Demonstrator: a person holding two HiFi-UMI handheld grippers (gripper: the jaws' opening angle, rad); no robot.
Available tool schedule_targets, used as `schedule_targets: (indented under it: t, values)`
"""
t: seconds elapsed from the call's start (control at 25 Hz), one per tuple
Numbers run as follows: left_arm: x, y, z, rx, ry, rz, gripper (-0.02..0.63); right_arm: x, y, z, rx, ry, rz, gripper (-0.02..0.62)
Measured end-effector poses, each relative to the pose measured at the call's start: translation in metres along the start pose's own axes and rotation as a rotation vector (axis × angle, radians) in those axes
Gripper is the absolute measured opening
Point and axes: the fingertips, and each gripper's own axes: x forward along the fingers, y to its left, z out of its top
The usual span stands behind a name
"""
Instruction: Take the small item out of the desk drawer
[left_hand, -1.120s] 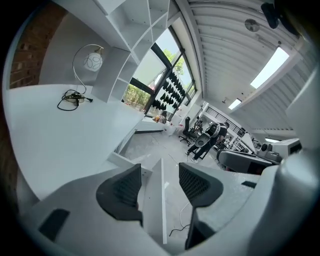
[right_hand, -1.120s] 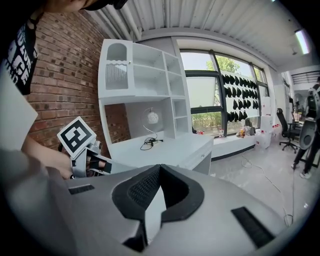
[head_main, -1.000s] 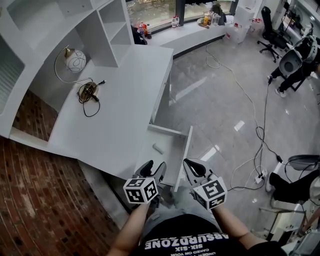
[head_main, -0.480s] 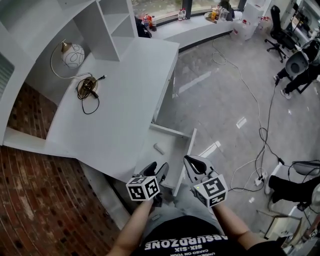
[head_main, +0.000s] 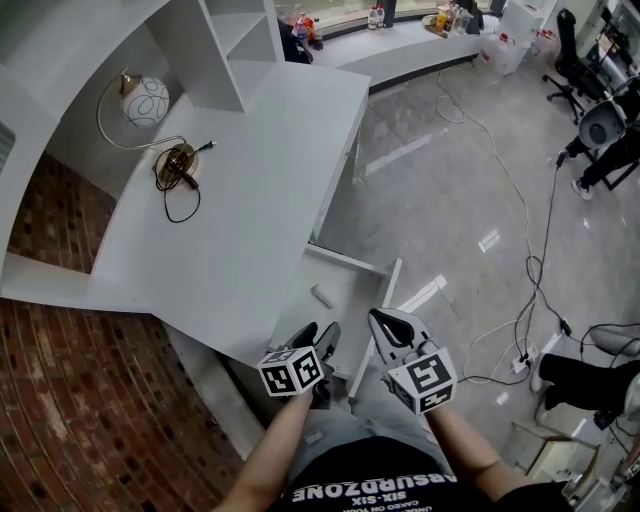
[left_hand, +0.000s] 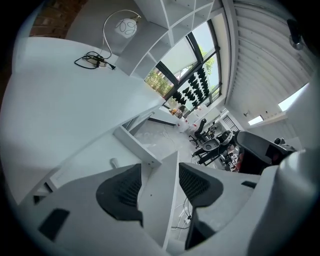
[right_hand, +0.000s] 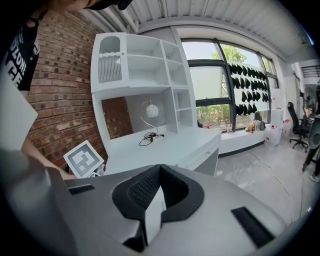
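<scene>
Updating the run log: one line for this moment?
drawer open | small item inside | left gripper open | right gripper shut on drawer front

Upper left of the head view: globe lamp (head_main: 145, 97) on a curved brass arm, before a white shelf unit (head_main: 225, 50). Just below, a brass lamp base (head_main: 175, 165) with black cord (head_main: 186, 183) coiled at it. Lower left: red brick wall (head_main: 90, 400). Right half: glossy grey floor (head_main: 450, 170), crossed by pale cables (head_main: 505, 180). Top edge: window ledge (head_main: 400, 45) carrying bottles (head_main: 378, 15). Far upper right: black office chair (head_main: 575, 45).
</scene>
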Motion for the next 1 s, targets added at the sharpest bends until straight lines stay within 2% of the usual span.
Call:
schedule_targets:
  t: [0.2, 0.68, 1.0]
  values:
    - [0.013, 0.008, -0.006, -0.001, 0.021, 0.023, 0.219, 0.008, -0.006, -0.008, 0.009, 0.016, 0.010, -0.002]
    - [0.044, 0.032, -0.020, -0.091, 0.035, 0.061, 0.219, 0.023, -0.020, -0.026, 0.022, 0.047, 0.030, -0.002]
    - [0.067, 0.056, -0.021, -0.121, 0.038, 0.091, 0.219, 0.039, -0.030, -0.038, 0.027, 0.070, 0.040, -0.002]
